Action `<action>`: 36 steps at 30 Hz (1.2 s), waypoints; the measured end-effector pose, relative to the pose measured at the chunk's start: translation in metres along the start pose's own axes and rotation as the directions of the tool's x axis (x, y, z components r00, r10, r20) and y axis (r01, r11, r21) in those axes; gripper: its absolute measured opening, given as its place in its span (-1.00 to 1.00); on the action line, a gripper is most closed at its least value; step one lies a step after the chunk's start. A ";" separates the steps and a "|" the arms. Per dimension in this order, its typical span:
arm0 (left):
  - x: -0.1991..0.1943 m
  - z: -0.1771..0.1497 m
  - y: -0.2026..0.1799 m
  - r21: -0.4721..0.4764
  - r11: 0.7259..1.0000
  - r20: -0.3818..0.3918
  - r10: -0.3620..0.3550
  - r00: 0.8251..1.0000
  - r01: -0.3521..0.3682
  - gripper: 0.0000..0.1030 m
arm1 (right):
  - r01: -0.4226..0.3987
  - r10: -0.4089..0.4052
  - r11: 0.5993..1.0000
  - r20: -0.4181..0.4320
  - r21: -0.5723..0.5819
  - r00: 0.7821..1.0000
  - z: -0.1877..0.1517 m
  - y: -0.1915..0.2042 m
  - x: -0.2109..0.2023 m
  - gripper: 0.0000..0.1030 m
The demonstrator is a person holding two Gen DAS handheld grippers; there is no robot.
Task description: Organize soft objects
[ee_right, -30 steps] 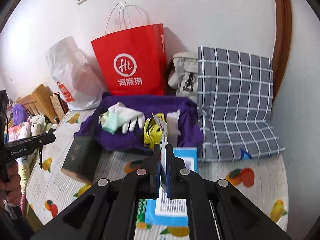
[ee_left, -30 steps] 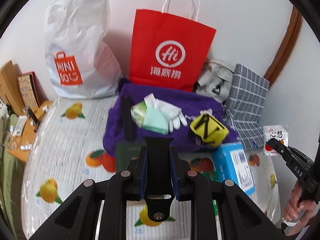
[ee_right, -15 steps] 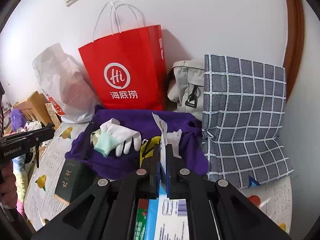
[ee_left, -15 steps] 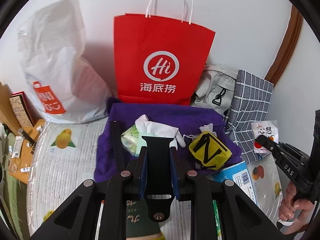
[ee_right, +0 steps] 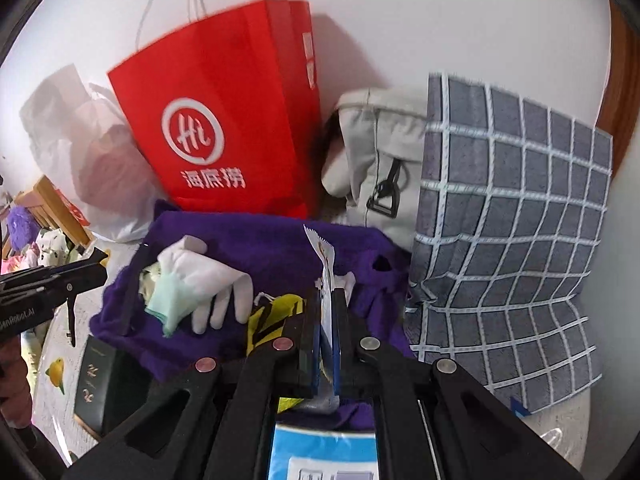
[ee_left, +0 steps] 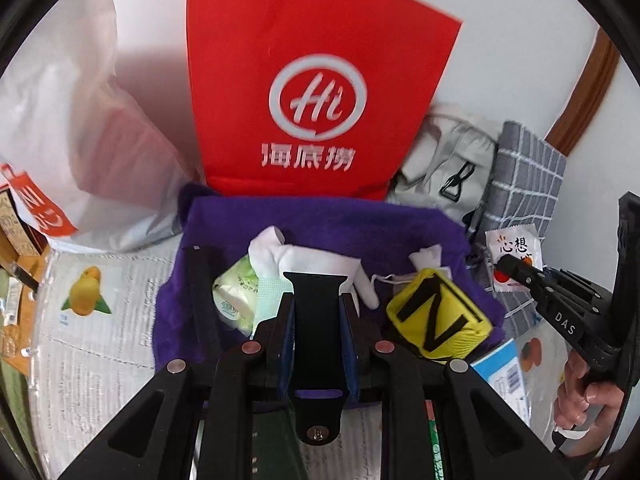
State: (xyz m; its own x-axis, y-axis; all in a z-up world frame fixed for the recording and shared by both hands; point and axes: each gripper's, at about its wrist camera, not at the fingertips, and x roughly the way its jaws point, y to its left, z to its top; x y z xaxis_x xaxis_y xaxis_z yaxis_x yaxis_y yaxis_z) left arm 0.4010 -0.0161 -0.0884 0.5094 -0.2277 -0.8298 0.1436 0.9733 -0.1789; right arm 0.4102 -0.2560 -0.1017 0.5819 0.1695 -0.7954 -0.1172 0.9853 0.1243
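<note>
The left gripper [ee_left: 316, 312] was tilted steeply down toward the bed, its jaws closed on a black strap [ee_left: 316, 344] that ran lengthwise along the fingers, its flared end pointing away past the fingertips and its other end, with a small metal stud, hanging back between the arms. The right gripper [ee_right: 329, 312] was angled down much the same, jaws nearly together and pinching a thin white packet [ee_right: 325, 264] on edge; the packet's long axis followed the fingers and its crimped end stuck up and forward beyond the tips. In the left view the hand [ee_left: 580, 396] carrying the right gripper showed at the right edge, fingers wrapped round the handle. Just below the grippers lay a blue-and-white box [ee_right: 324, 456] and a dark green booklet [ee_right: 96, 380] on the fruit-printed sheet [ee_left: 92, 340]. Beyond the fingertips a purple towel [ee_left: 320, 224] lay spread, carrying a white glove [ee_right: 208, 276], a pale green tissue pack [ee_left: 234, 294] and a yellow pouch with black stripes [ee_left: 438, 320]. Farther back a red paper bag [ee_left: 320, 80] stood upright against the wall, a white plastic bag [ee_left: 80, 140] on its left, a beige bag [ee_right: 380, 160] and a grey checked cushion [ee_right: 512, 220] on its right.
</note>
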 end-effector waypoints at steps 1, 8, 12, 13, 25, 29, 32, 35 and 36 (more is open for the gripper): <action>0.006 0.001 0.001 -0.005 1.000 -0.018 0.002 1.000 -0.002 -0.61 | 0.008 -0.008 1.000 -0.023 -0.016 1.000 -0.001 0.000 0.007 -0.90; 0.019 0.007 0.017 -0.027 1.000 -0.041 -0.008 0.999 0.007 -0.61 | 0.023 -0.024 1.000 -0.058 -0.015 0.998 -0.001 -0.009 0.028 -0.90; 0.026 0.007 0.023 -0.032 0.999 -0.061 -0.020 0.998 0.018 -0.61 | 0.040 -0.041 0.999 -0.083 -0.023 0.996 -0.004 -0.011 0.040 -0.90; 0.028 0.006 0.024 -0.030 0.999 -0.066 -0.017 0.998 0.015 -0.61 | 0.038 -0.040 0.999 -0.098 -0.026 0.994 -0.005 -0.010 0.045 -0.90; 0.044 0.005 0.025 -0.071 0.996 -0.093 -0.062 0.994 0.056 -0.61 | 0.019 -0.028 0.997 -0.117 -0.080 0.993 -0.009 0.004 0.054 -0.39; 0.055 0.004 0.028 -0.094 0.994 -0.106 -0.061 0.992 0.051 -0.61 | -0.008 0.001 0.996 -0.076 -0.094 0.997 -0.007 0.009 0.044 -0.11; 0.059 0.003 0.032 -0.102 0.994 -0.104 -0.041 0.994 0.031 -0.61 | -0.020 0.014 0.995 -0.062 -0.097 0.998 -0.006 0.010 0.038 -0.05; 0.062 0.003 0.035 -0.122 0.991 -0.098 -0.059 0.993 0.046 -0.61 | -0.022 0.017 0.996 -0.054 -0.090 0.998 -0.005 0.010 0.034 -0.04; 0.062 0.003 0.036 -0.124 0.991 -0.099 -0.059 0.993 0.047 -0.61 | -0.022 0.018 0.996 -0.047 -0.088 0.999 -0.005 0.010 0.031 -0.04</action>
State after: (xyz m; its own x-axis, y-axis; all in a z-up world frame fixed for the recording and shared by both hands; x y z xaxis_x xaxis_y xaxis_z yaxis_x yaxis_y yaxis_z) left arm 0.4408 0.0046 -0.1447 0.4139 -0.2813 -0.8658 0.0610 0.9575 -0.2819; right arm 0.4233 -0.2410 -0.1279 0.5415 0.1864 -0.8198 -0.2002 0.9756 0.0895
